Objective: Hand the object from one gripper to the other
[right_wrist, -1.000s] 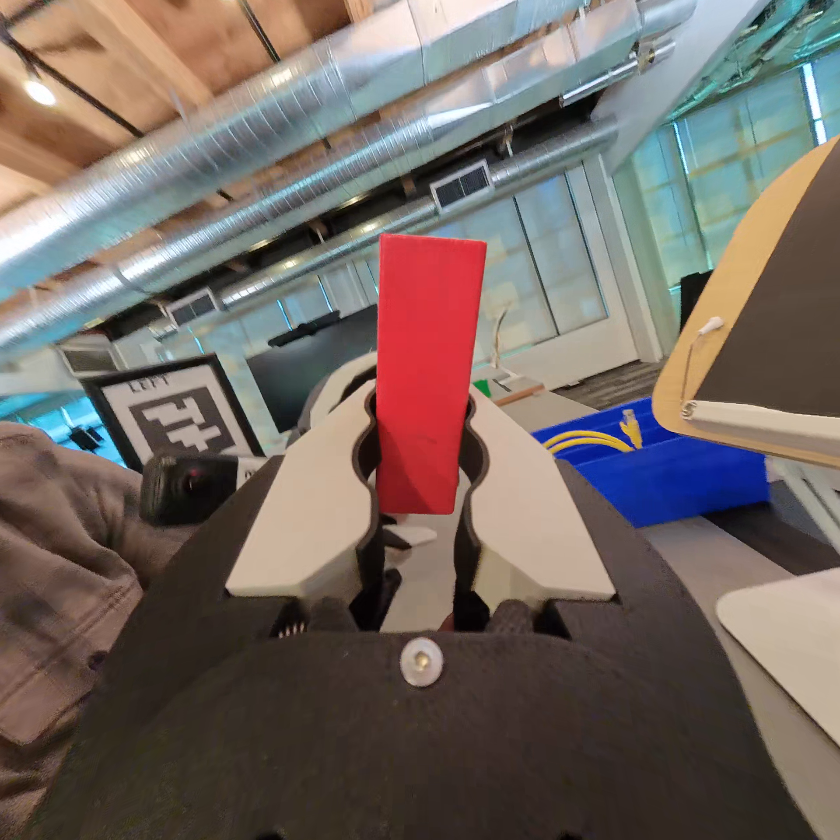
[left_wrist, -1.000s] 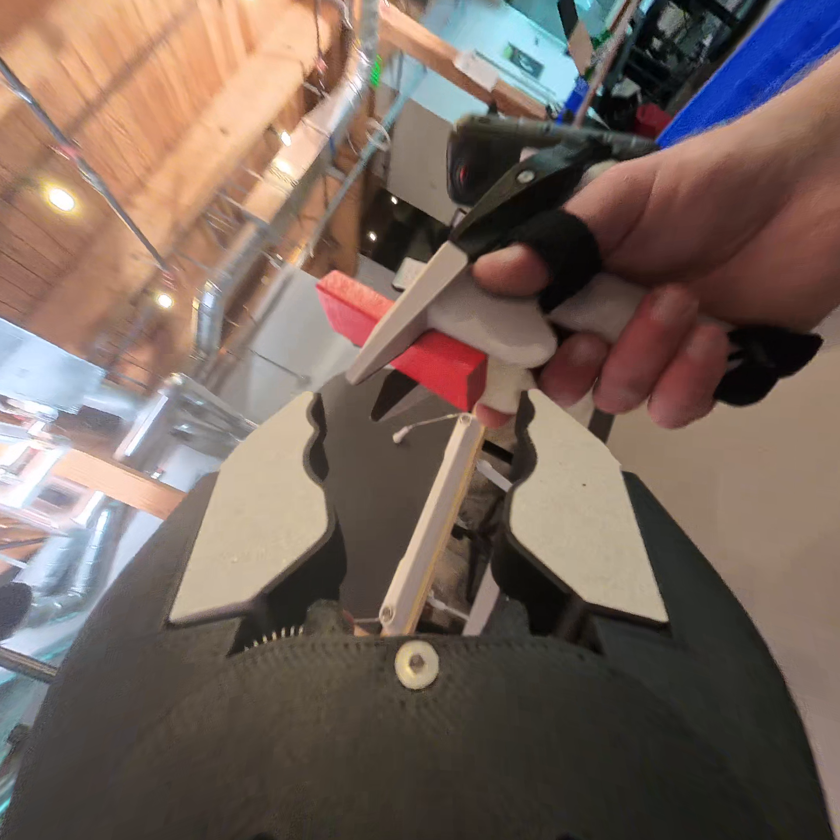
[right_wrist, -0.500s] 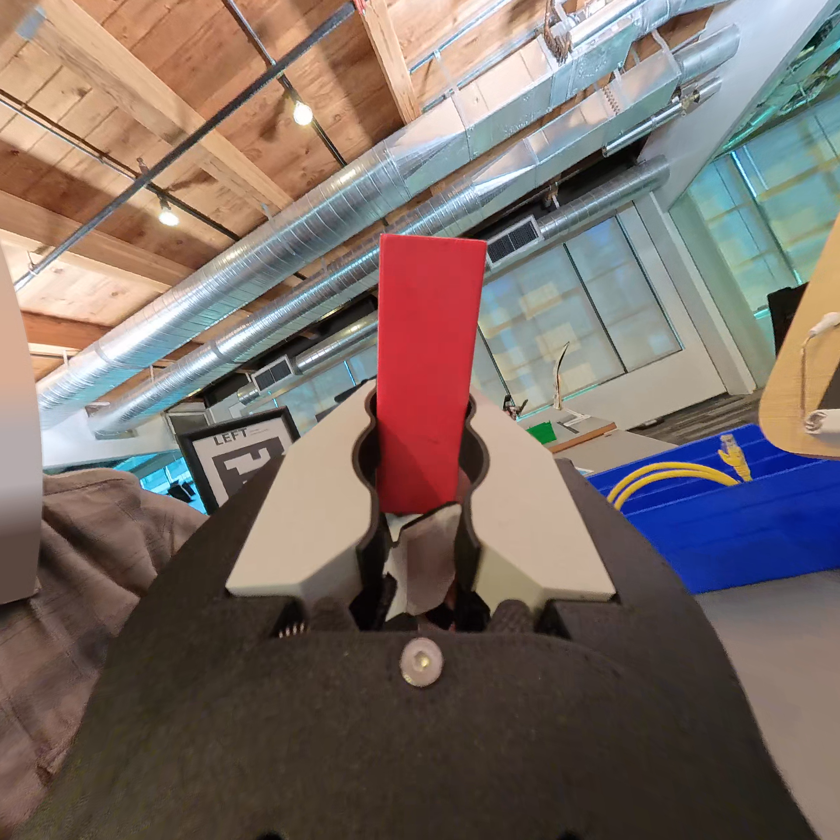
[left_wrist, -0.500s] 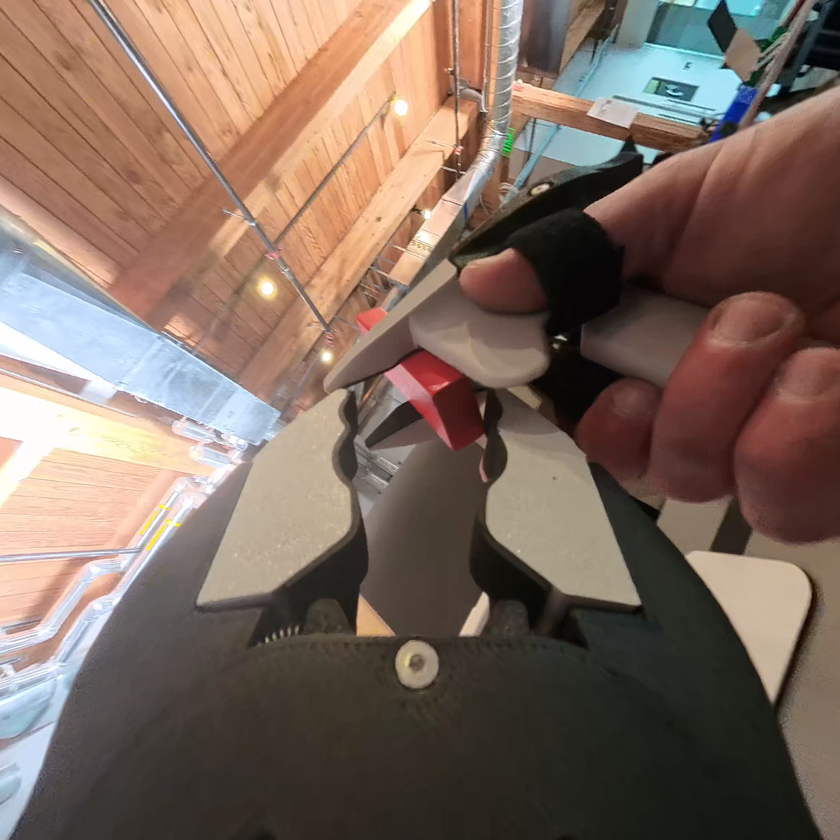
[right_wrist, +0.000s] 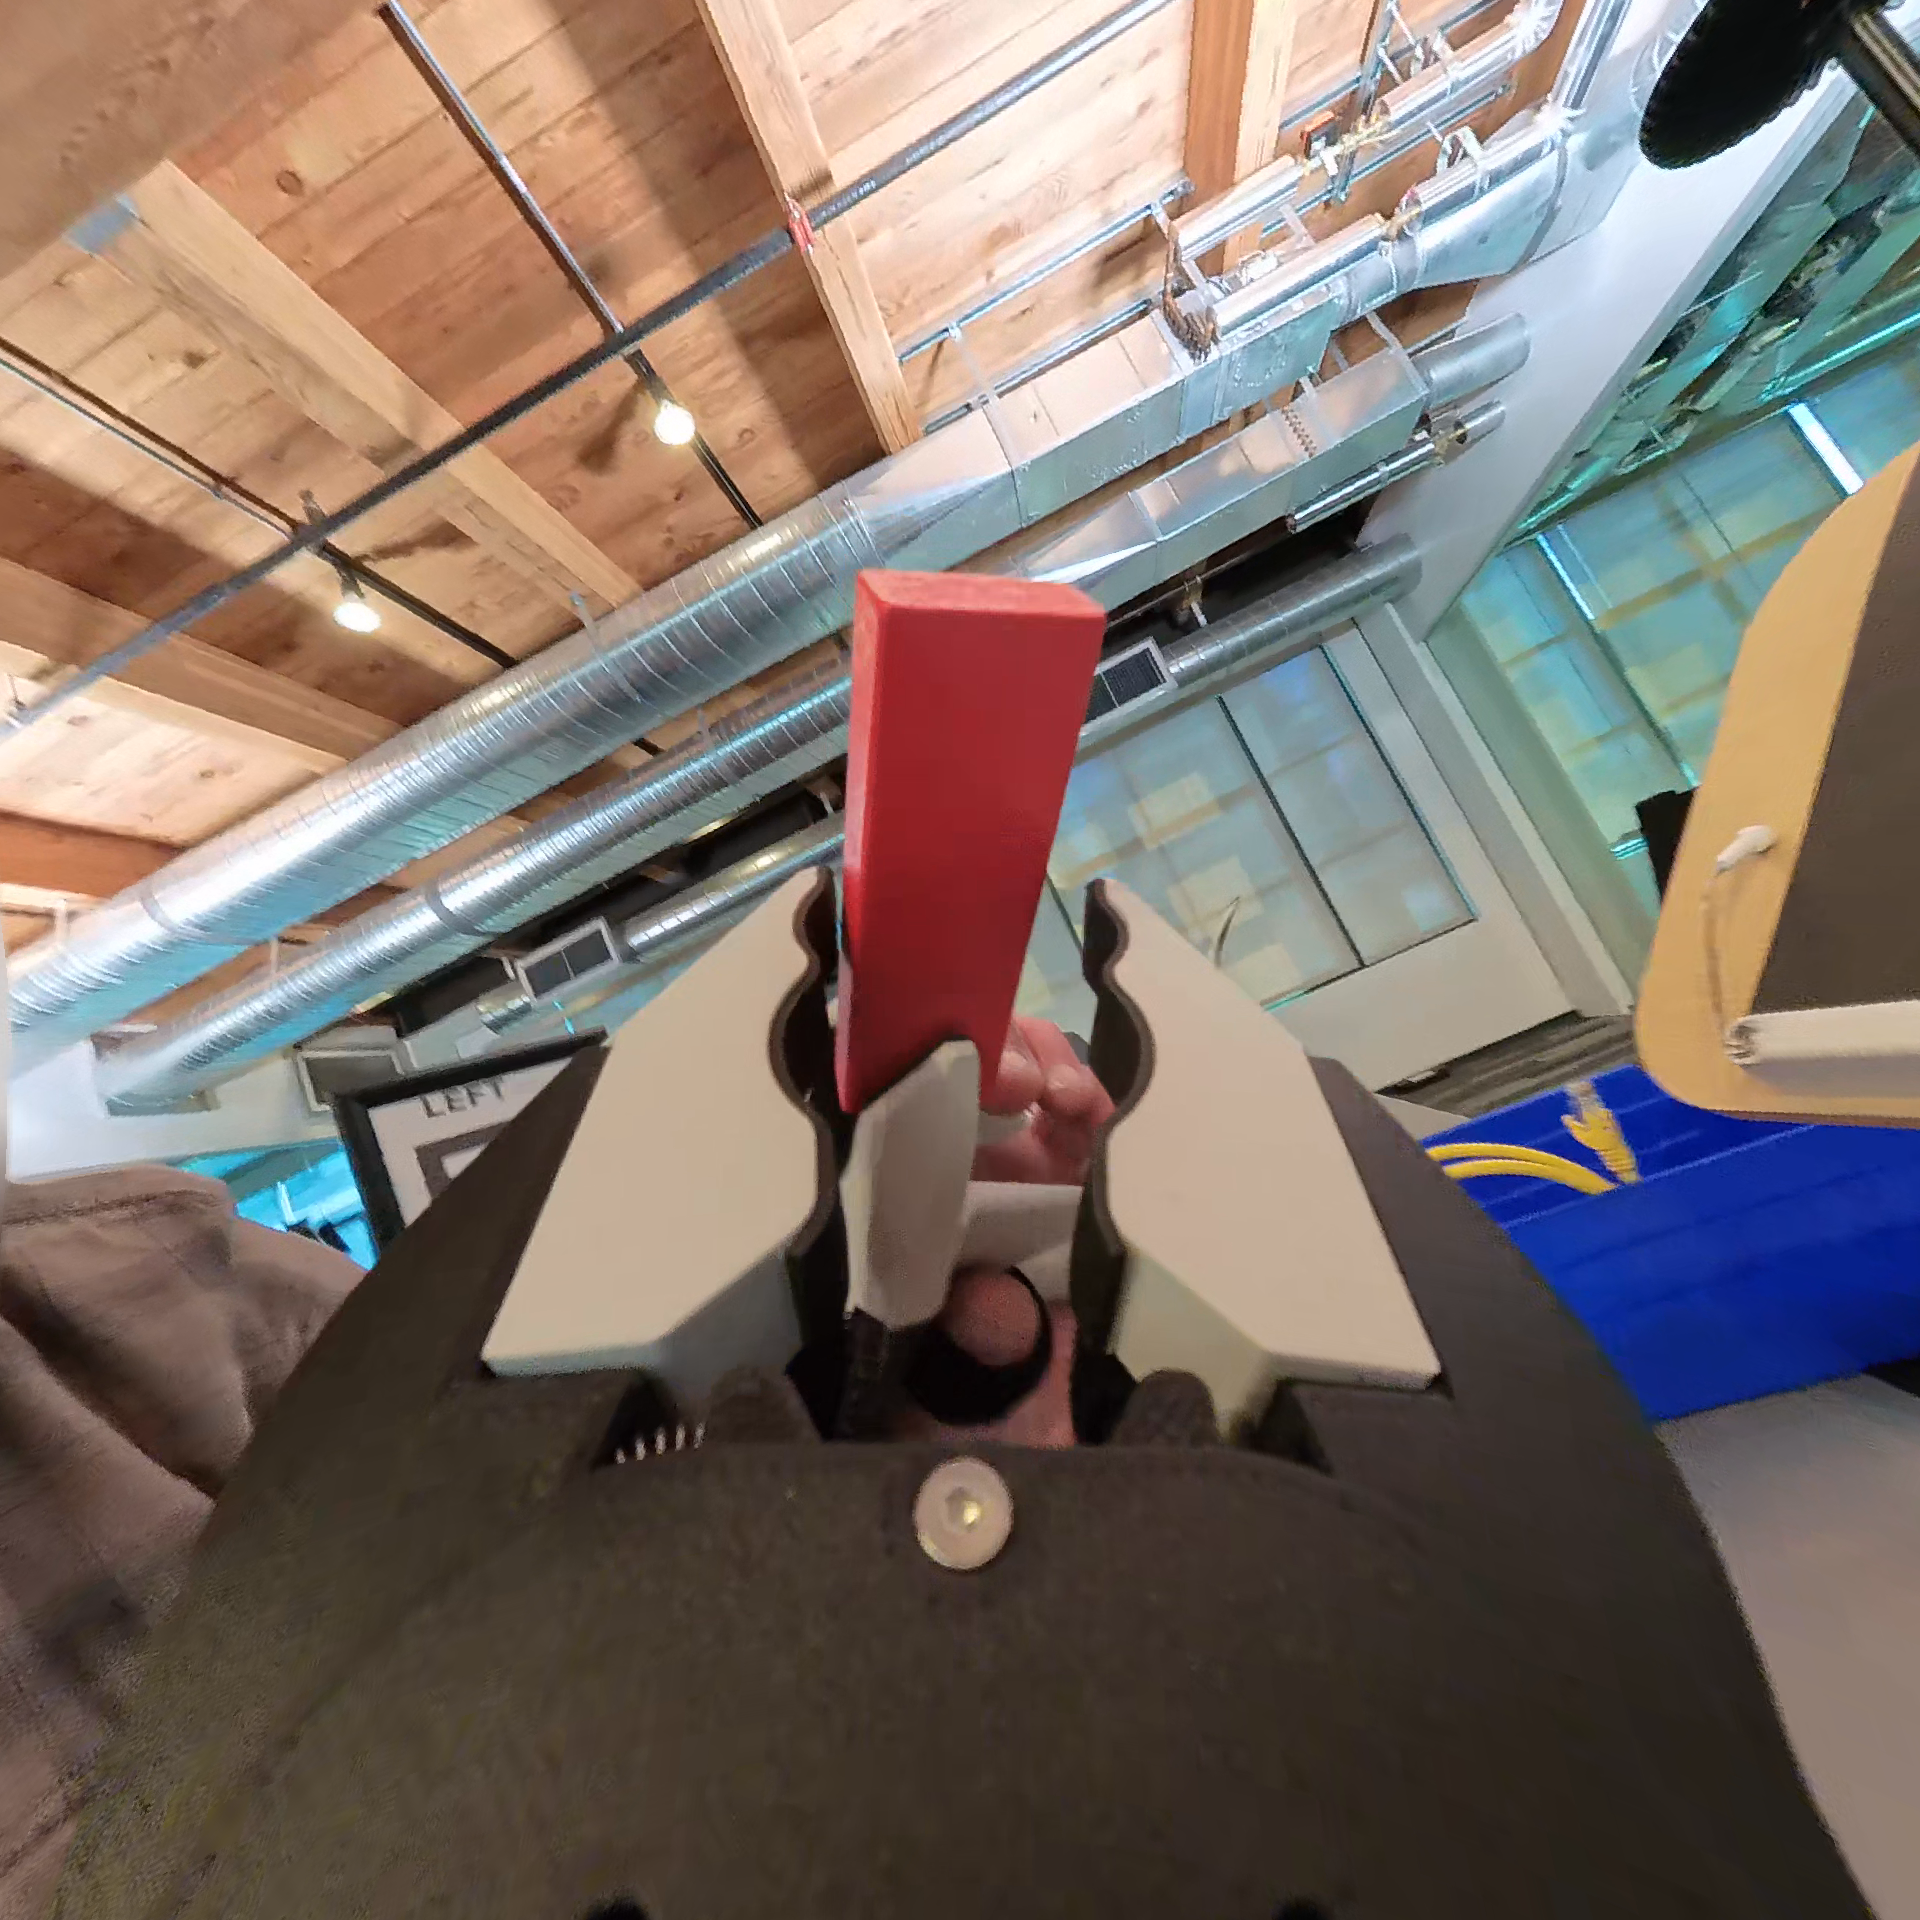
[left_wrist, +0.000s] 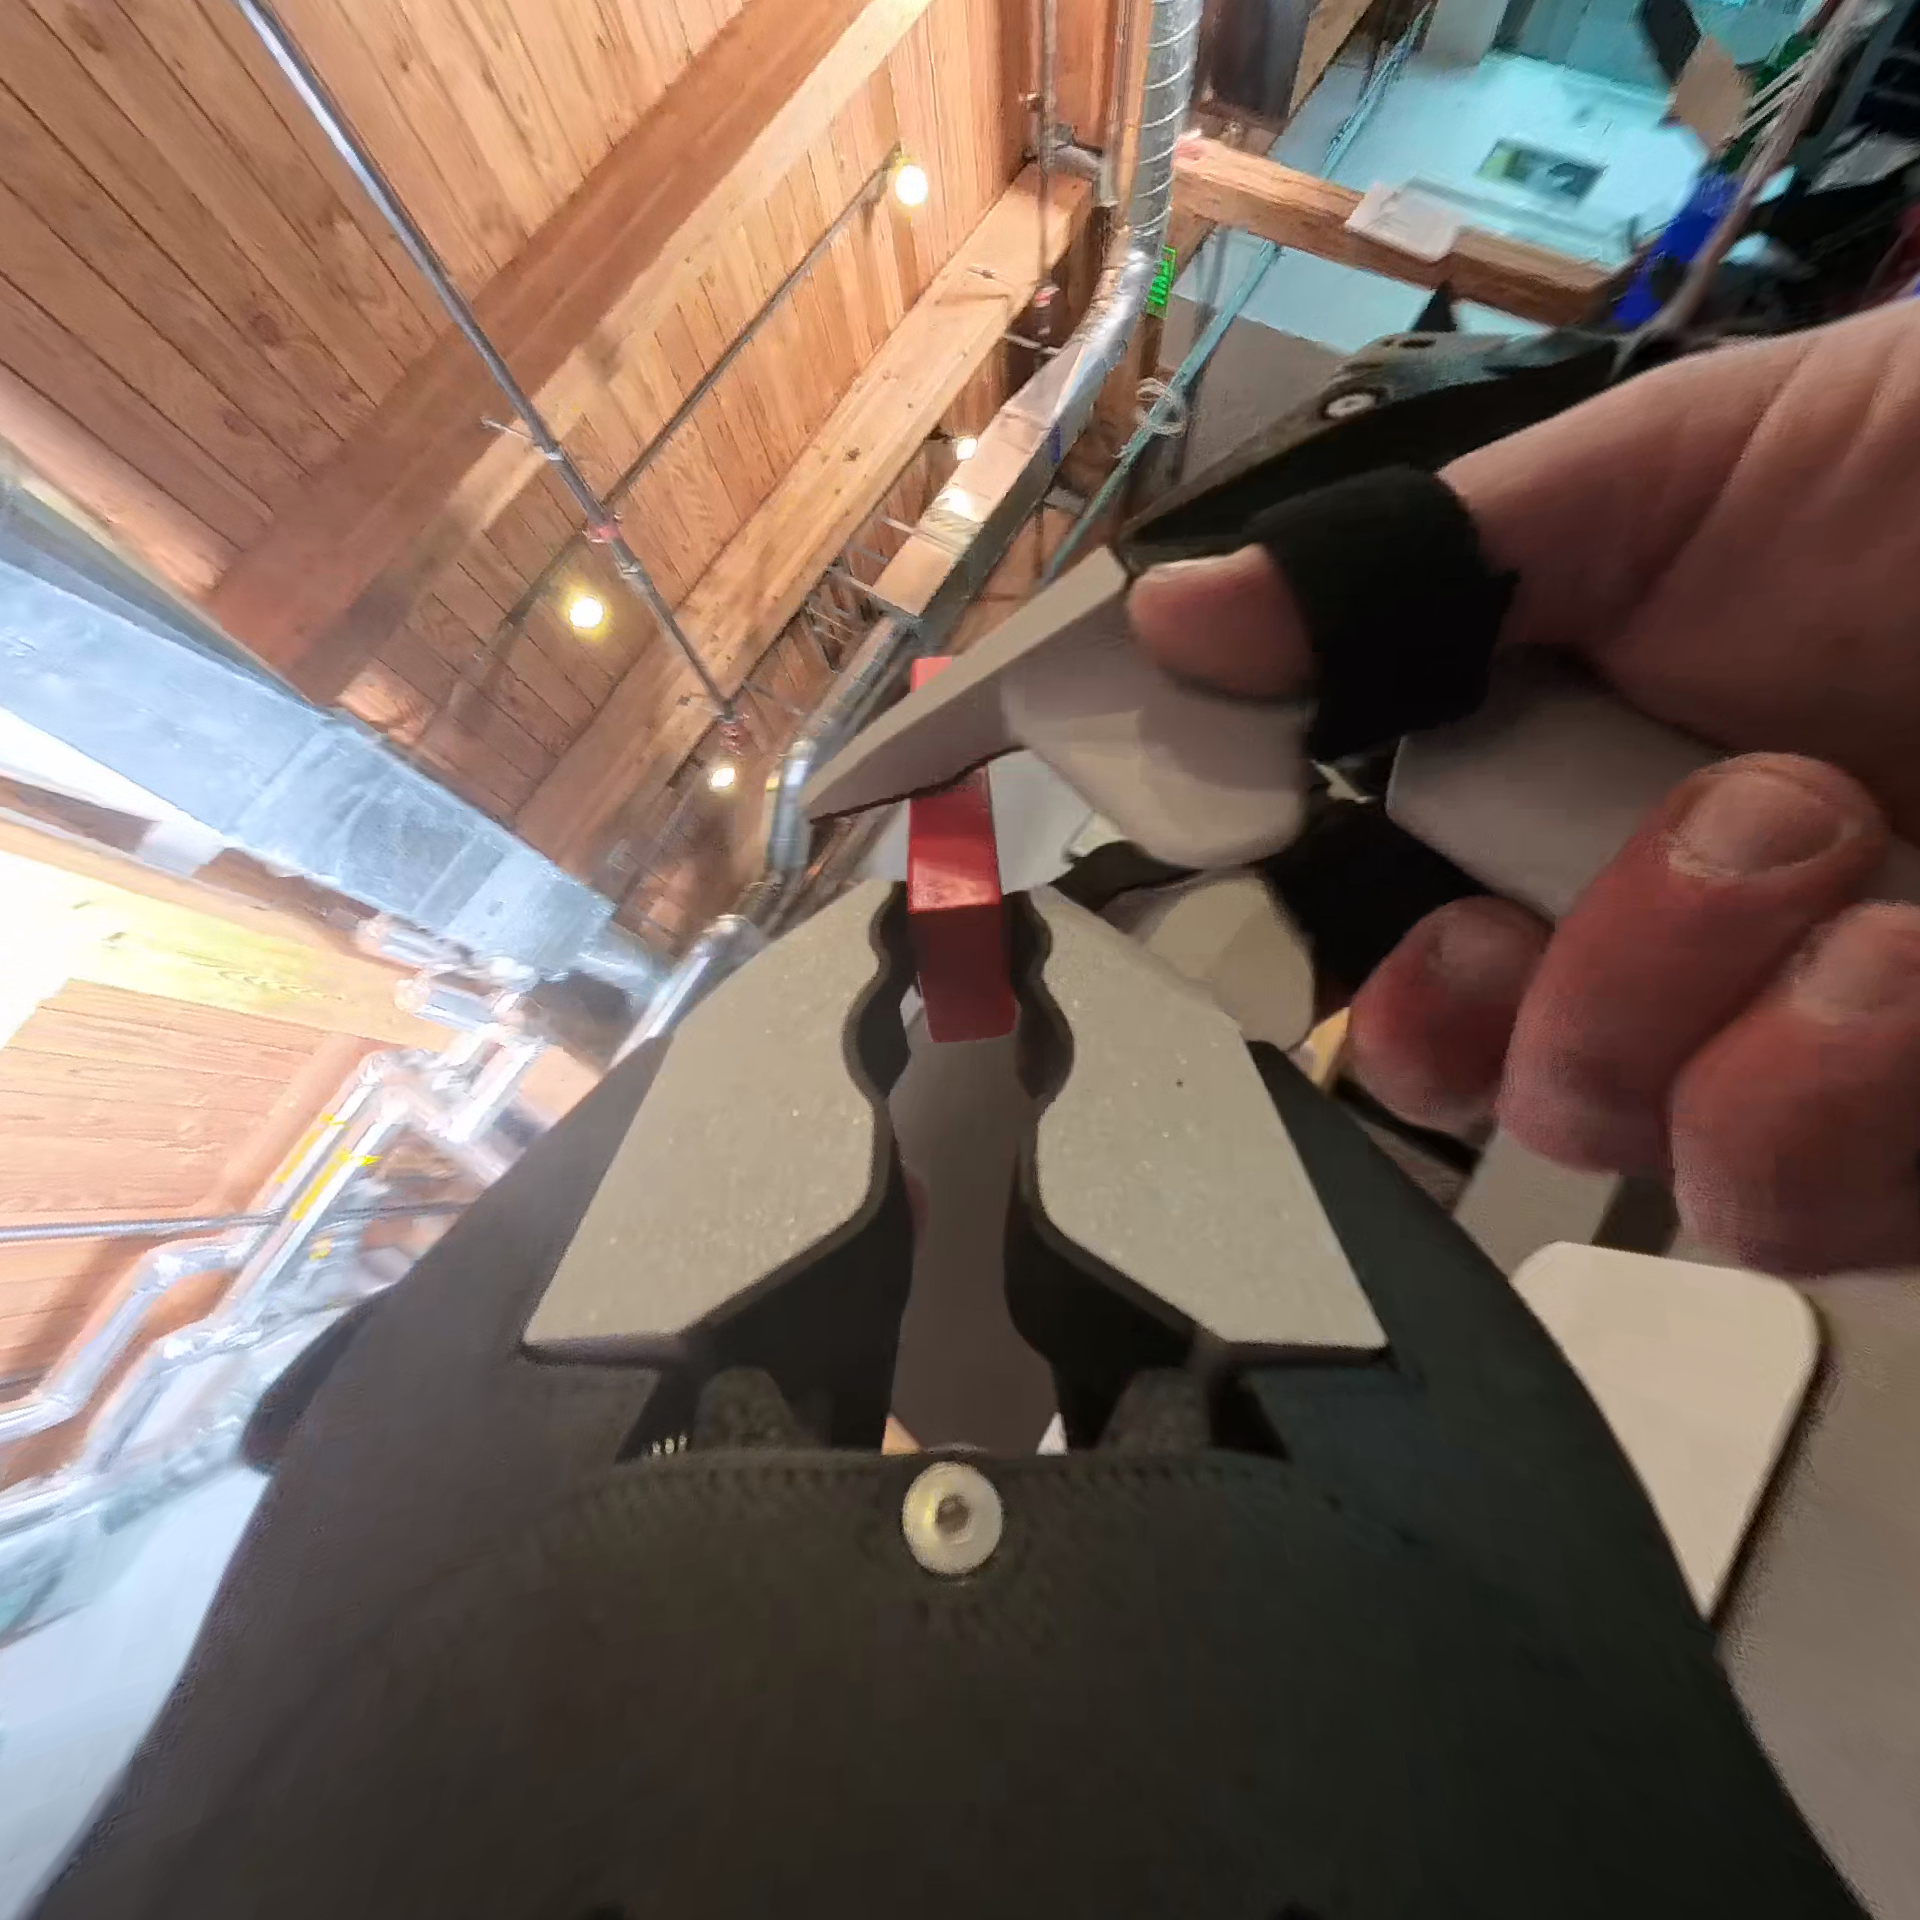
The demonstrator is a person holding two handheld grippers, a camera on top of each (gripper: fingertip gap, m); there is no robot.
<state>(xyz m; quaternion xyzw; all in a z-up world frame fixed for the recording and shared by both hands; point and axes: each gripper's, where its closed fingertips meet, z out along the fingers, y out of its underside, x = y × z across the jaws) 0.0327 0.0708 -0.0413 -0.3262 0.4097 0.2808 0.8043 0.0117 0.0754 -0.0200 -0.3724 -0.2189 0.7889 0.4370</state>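
A change is seen at the right hand-held gripper (right_wrist: 961,888): half a second ago its pale, wavy-edged fingers were clamped on the red rectangular wooden-looking block (right_wrist: 956,831), and now they are spread, with a clear gap at the block's 3 o'clock side. In the left wrist view, the left hand-held gripper (left_wrist: 956,904), open before, has been drawn in around the block's near end (left_wrist: 956,956), which is pinched between the matte grey, grainy pads. The block is thus judged to have passed to the left side, pointing toward 12 o'clock in both views. The right tool is gripped at 2 o'clock by a person's hand (left_wrist: 1662,831). Only withdrawal is judged to remain.
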